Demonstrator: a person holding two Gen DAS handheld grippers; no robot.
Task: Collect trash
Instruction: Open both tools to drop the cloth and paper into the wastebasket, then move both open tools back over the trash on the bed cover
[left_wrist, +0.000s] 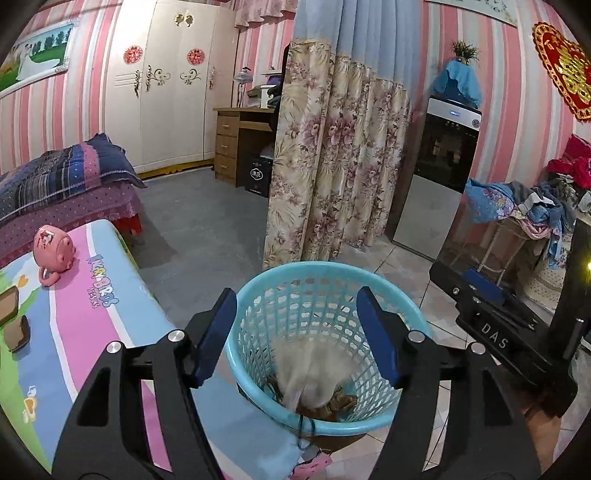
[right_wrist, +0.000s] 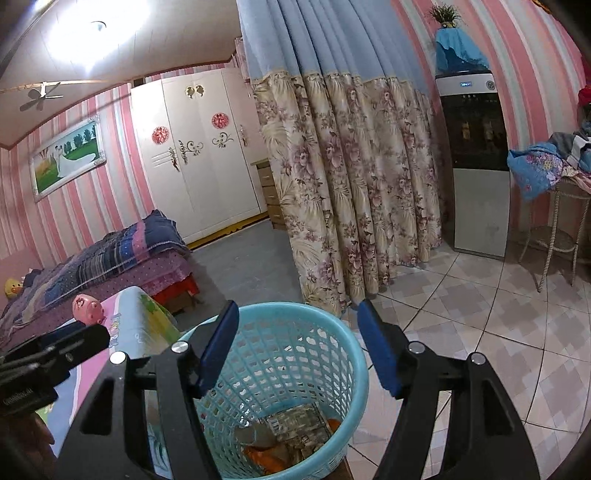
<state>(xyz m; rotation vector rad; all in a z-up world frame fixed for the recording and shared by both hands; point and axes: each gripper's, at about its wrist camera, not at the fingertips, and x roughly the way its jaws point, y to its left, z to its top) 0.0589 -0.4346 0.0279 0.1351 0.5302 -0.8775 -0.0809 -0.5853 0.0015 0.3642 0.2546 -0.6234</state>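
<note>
One turquoise basket; blurred pale piece inside, trash beneath hard to make out. Left gripper, right gripper: jaws apart, empty.

- The counter, covered by a pastel cartoon-print cloth in pink, blue and green stripes, stands just beside the turquoise plastic lattice basket.
- A pink pig-shaped plastic toy lies on that cloth, well away from the basket.
- Two flat brown cardboard-like pieces lie farther still from the basket, at the cloth's edge.
</note>
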